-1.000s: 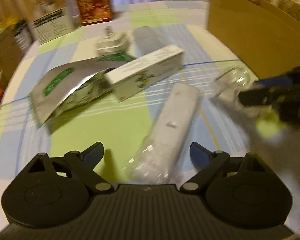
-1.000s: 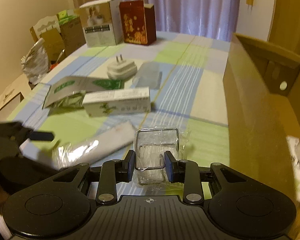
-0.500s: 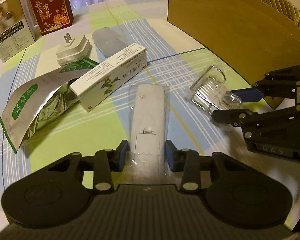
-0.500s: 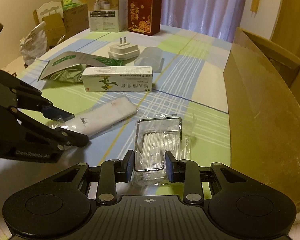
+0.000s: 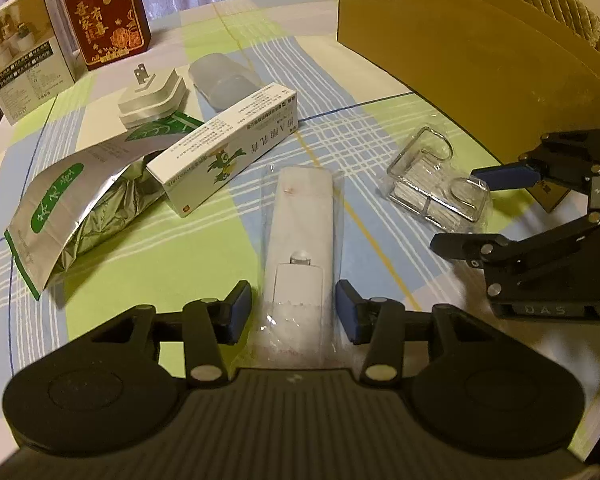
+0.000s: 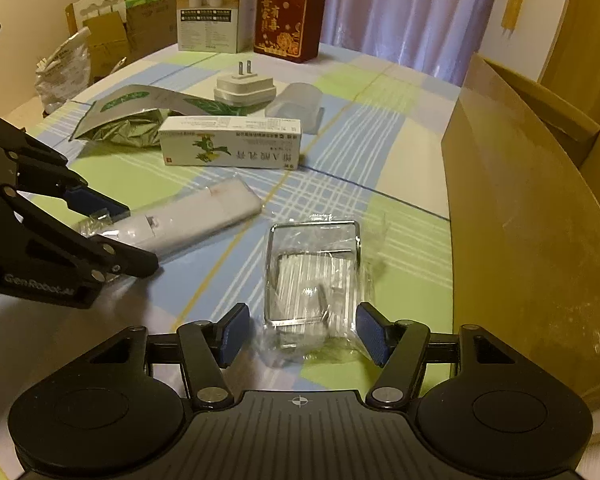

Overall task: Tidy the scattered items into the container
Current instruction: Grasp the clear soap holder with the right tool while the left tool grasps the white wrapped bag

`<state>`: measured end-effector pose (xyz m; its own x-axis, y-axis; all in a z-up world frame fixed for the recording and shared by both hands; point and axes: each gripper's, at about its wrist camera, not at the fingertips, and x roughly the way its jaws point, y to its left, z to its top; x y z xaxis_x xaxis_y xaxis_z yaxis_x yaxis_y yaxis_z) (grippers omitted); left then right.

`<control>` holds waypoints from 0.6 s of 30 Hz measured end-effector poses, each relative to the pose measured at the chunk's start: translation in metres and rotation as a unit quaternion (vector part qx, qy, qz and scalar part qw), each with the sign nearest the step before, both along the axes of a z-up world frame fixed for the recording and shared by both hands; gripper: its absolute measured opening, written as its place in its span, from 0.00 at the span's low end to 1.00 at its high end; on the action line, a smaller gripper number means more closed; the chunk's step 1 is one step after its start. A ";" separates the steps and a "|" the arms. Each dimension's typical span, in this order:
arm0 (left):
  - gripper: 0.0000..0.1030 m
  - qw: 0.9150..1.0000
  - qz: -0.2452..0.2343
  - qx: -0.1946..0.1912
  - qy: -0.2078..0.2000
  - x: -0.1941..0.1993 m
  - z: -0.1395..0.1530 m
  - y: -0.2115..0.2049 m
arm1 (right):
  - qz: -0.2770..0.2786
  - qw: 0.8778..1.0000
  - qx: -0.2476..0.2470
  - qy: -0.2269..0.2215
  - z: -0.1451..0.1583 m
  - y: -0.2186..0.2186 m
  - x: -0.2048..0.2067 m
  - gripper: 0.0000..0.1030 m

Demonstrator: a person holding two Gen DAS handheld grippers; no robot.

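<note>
The big brown cardboard box [image 6: 532,216] stands off to the right of both tools, its wall rising just past the right gripper's outer finger, on the table with the green, blue and white checked cloth [image 5: 140,264].

The left gripper [image 5: 293,307] sits low on the cloth with its jaws spread, and the near end of the long white remote sealed in a clear plastic sleeve [image 5: 300,248] lies right between the blue pads, a bit of gap on each side, so nothing's pinched. The remote runs straight ahead of it.

The right gripper [image 6: 305,332] is loose too, pads apart on either side of the crinkly clear bag holding a wire-framed clear holder [image 6: 314,276]; the bag's near edge lies in the gap, not squeezed.

Ahead-left of the left tool lies the crumpled silver foil pouch with green label [image 5: 72,204], and the white rectangular carton with a green plant print [image 5: 224,148] leans against it. Further ahead sit the white wall plug adapter [image 5: 152,96], prongs up, and a frosted translucent plastic case [image 5: 220,80] just beside it.
</note>
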<state>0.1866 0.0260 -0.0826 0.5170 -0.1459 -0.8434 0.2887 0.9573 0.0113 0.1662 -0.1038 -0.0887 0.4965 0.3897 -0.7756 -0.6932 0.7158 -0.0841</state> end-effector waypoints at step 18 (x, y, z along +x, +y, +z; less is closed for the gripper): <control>0.32 0.999 0.036 -0.037 0.011 -0.040 0.019 0.008 | -0.004 1.000 0.016 0.010 0.025 -0.007 -0.024 0.31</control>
<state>0.1461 0.0335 -0.0631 0.5097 -0.1707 -0.8433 0.2184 0.9737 -0.0651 0.1424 -0.1108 -0.0634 0.4836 0.4111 -0.7727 -0.6893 0.7230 -0.0468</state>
